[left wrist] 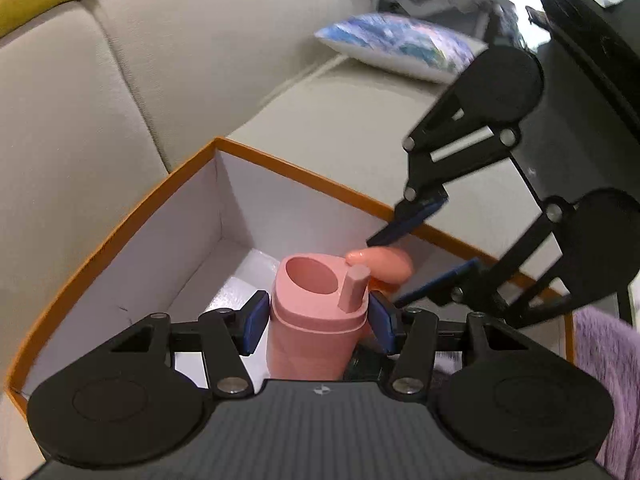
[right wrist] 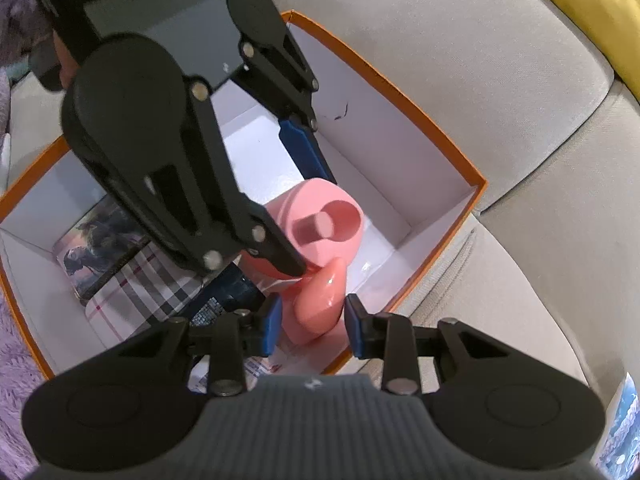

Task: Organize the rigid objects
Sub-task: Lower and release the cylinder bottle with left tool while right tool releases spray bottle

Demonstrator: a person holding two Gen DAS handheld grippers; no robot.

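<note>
A pink cup (left wrist: pixel 316 312) with a round opening and a short spout stands upright inside a white box with an orange rim (left wrist: pixel 300 170). My left gripper (left wrist: pixel 318 322) is shut on the cup, one blue pad on each side of its body. Right beside the cup lies a glossy salmon-pink oblong piece (right wrist: pixel 320 304). My right gripper (right wrist: pixel 314 330) straddles that piece from above, and a small gap shows at its left pad (right wrist: pixel 274 328), so it is open. In the left wrist view the right gripper (left wrist: pixel 386 271) reaches in from the upper right. In the right wrist view the left gripper (right wrist: pixel 316 224) holds the cup (right wrist: pixel 332 216).
The box (right wrist: pixel 400 96) sits on a beige sofa (left wrist: pixel 352 120). In it also lie a plaid item (right wrist: pixel 152 288), a picture card (right wrist: pixel 96 240) and a dark object (right wrist: pixel 228 292). A purple fuzzy blanket (left wrist: pixel 608 360) borders the box. A printed pillow (left wrist: pixel 400 44) and a yellow cushion (right wrist: pixel 592 0) lie farther off.
</note>
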